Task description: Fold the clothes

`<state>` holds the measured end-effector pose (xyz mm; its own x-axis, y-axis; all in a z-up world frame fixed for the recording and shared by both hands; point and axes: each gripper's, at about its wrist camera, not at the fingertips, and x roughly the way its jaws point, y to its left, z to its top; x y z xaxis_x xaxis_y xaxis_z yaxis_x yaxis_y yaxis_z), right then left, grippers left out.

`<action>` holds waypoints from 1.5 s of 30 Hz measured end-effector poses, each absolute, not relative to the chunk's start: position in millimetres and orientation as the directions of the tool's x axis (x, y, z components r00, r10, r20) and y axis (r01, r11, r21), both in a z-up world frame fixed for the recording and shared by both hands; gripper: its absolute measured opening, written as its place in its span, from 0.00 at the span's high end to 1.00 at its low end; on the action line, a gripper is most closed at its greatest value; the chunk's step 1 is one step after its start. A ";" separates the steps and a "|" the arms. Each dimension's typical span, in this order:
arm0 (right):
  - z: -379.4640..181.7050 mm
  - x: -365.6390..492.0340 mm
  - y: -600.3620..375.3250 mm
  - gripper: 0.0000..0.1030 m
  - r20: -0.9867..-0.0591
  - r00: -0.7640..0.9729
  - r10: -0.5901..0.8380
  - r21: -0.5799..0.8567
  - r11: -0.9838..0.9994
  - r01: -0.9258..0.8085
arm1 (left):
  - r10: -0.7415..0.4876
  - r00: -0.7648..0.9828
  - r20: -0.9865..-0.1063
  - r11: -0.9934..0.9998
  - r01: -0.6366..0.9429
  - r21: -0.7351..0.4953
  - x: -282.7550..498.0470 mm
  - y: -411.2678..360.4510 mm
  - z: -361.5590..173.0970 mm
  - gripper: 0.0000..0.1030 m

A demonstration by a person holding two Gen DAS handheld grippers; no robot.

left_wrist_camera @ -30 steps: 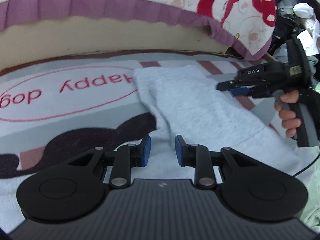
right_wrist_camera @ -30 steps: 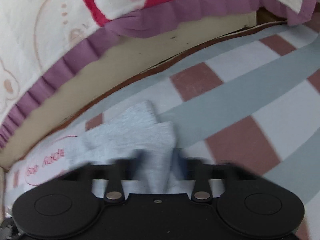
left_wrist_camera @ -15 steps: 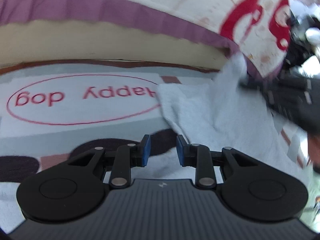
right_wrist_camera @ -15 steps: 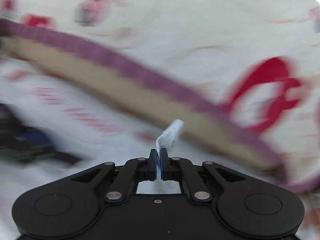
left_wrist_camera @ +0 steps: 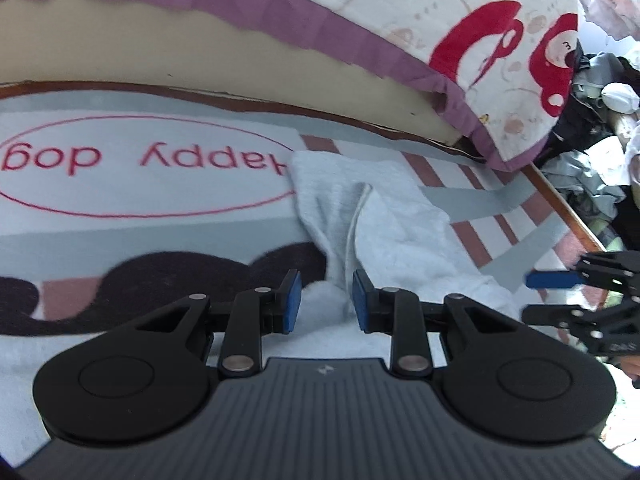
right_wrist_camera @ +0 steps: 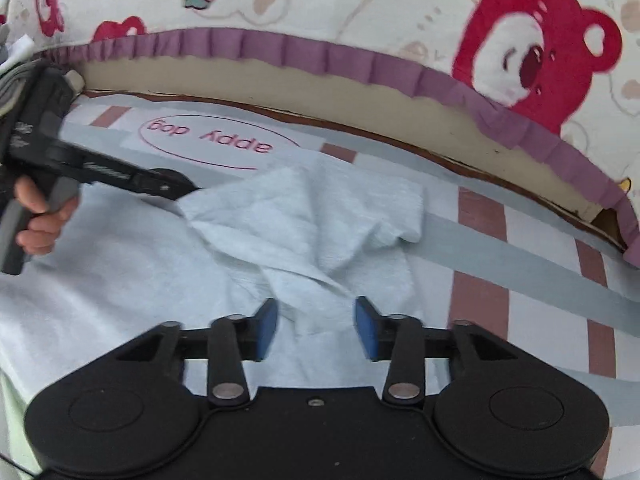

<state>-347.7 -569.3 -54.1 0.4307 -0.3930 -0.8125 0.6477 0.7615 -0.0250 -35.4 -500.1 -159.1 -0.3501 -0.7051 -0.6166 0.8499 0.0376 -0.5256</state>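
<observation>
Pale grey garment (right_wrist_camera: 304, 224) lying rumpled on a striped "happy dog" mat (left_wrist_camera: 152, 184) beside a bear-print bedspread (right_wrist_camera: 360, 8), right gripper (right_wrist_camera: 316, 328) just spread open above it holding nothing, left gripper (left_wrist_camera: 325, 300) part-open, a fold of the garment between its pads, grip unclear.

There are two grippers: the left gripper (left_wrist_camera: 322, 296) and the right gripper (right_wrist_camera: 316, 328). One pale grey garment (right_wrist_camera: 304, 224) lies on one patterned mat (left_wrist_camera: 140, 216). At twelve o'clock is one bed cover (right_wrist_camera: 360, 8) with a purple frill. One hand (right_wrist_camera: 40, 216) is visible.
</observation>
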 end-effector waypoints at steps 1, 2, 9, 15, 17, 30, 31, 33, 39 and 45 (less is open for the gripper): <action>-59.0 -351.9 -578.3 0.44 -0.808 0.434 -0.397 -0.007 0.744 0.668 | -0.703 -0.366 -0.610 0.040 0.836 -0.547 -34.5 -500.1 -159.1 0.74; -64.7 -353.8 -587.4 0.44 -0.805 0.444 -0.393 0.023 0.726 0.687 | -0.700 -0.392 -0.596 0.045 0.809 -0.586 -31.9 -500.4 -159.9 0.74; -91.8 -331.1 -604.5 0.96 -0.816 0.492 -0.302 0.044 0.817 0.575 | -0.698 -0.418 -0.581 0.071 0.768 -0.637 -27.9 -501.2 -162.5 0.73; -77.6 -343.9 -599.9 0.96 -0.728 0.452 -0.515 -0.092 0.727 0.681 | -0.710 -0.388 -0.588 0.081 0.784 -0.615 -26.0 -502.0 -160.2 0.73; -87.5 -350.1 -610.4 0.96 -0.746 0.391 -0.539 -0.112 0.680 0.724 | -0.713 -0.372 -0.595 0.086 0.795 -0.600 -25.6 -503.4 -159.0 0.73; -112.9 -385.4 -655.8 0.67 -0.795 0.482 -0.368 0.241 0.537 0.809 | -0.663 -0.295 -0.688 0.098 0.877 -0.470 -38.0 -608.9 -167.0 0.60; -114.8 -389.8 -659.7 0.65 -0.795 0.489 -0.359 0.265 0.519 0.813 | -0.664 -0.300 -0.685 0.078 0.883 -0.462 -41.4 -616.1 -167.6 0.59; -119.6 -392.4 -663.4 0.63 -0.800 0.490 -0.346 0.273 0.517 0.811 | -0.665 -0.311 -0.679 0.034 0.896 -0.444 -50.0 -627.2 -168.9 0.55; -127.2 -386.5 -660.5 0.55 -0.799 0.503 -0.330 0.251 0.578 0.776 | -0.679 -0.320 -0.661 -0.065 0.923 -0.380 -66.7 -636.3 -164.9 0.95; -127.5 -379.9 -652.0 0.70 -0.791 0.491 -0.366 0.151 0.660 0.736 | -0.813 -0.164 -0.559 -0.074 0.981 -0.179 -80.1 -603.0 -134.5 0.95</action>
<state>-379.9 -652.0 -127.5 0.4908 -0.3663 -0.7905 0.7358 0.6602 0.1509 -80.1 -603.0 -134.5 -0.1635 -0.8130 -0.5589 0.9810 -0.0742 -0.1791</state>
